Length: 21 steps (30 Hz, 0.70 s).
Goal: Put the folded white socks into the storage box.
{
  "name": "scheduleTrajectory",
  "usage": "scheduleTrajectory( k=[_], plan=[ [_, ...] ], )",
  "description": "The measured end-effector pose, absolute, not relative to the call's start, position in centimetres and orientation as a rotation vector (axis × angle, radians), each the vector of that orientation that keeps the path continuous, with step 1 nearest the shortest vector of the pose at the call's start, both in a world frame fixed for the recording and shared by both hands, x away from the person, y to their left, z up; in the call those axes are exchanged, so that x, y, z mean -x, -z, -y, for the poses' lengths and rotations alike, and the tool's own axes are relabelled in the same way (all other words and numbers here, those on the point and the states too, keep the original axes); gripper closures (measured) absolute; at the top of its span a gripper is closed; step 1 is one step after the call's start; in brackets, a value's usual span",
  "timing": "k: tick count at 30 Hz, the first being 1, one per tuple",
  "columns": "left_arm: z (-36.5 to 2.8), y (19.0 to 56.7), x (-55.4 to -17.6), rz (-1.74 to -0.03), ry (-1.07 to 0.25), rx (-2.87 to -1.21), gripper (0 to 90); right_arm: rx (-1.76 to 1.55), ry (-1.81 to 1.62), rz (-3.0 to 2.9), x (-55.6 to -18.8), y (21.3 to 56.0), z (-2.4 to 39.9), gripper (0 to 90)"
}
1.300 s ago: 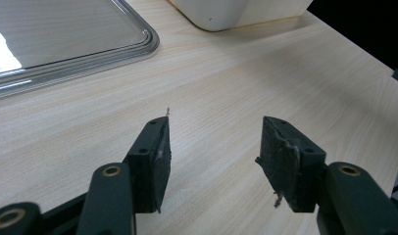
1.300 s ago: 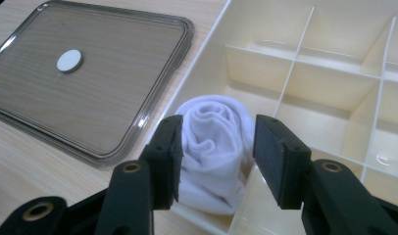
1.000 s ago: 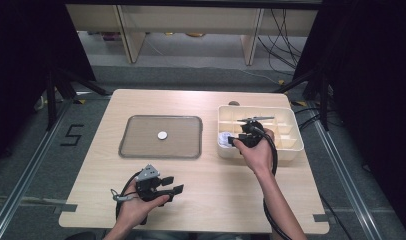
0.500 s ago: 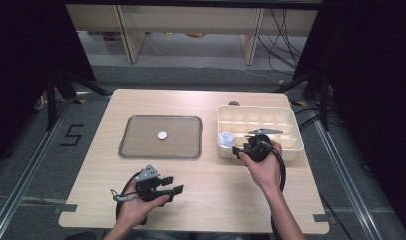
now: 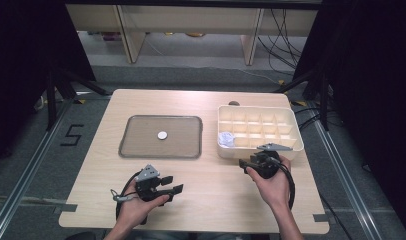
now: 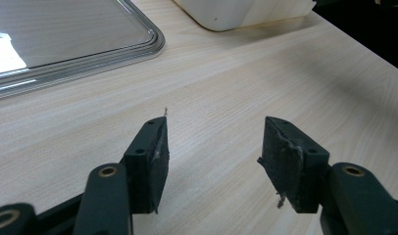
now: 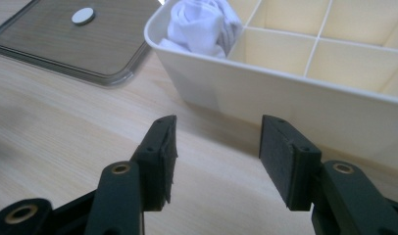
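A cream box with many compartments (image 5: pixel 294 145) stands at the table's right. A rolled white cloth (image 5: pixel 226 139) (image 7: pixel 199 27) lies in its near-left compartment. My right gripper (image 5: pixel 249 162) (image 7: pixel 215 156) is just in front of the box, low over the table, open with nothing between its jaws. A clear lid (image 5: pixel 141 145) (image 7: pixel 45 46) lies flat at the table's middle with a small white disc (image 5: pixel 162 135) (image 7: pixel 83 15) on it. My left gripper (image 5: pixel 172 185) (image 6: pixel 211 161) rests near the front edge, open and empty, pointing toward the lid's corner (image 6: pixel 148 39).
Bare wood lies between the two grippers and along the table's front. The box's near wall (image 7: pixel 285 98) rises right ahead of my right jaws. Shelving and cables stand beyond the far edge. Black frames flank both sides.
My right gripper has pulled back out of the box toward the person and come down in front of it. The white cloth stays in its compartment. The left gripper has not moved.
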<state>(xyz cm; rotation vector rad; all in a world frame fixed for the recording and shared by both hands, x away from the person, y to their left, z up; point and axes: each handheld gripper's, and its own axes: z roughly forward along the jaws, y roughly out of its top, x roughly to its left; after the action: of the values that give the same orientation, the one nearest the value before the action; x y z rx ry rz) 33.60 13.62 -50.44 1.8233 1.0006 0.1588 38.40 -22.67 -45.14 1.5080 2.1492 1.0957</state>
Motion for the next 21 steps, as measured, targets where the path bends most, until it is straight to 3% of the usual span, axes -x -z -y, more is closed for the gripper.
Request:
scheduleTrajectory(
  k=[21],
  plan=[
    [-13.4, 50.7, -33.6, -0.995, -0.162, -1.831, 41.8, -1.535, -1.123, -2.13, -36.9, 46.6, 23.5, 48.0]
  ],
)
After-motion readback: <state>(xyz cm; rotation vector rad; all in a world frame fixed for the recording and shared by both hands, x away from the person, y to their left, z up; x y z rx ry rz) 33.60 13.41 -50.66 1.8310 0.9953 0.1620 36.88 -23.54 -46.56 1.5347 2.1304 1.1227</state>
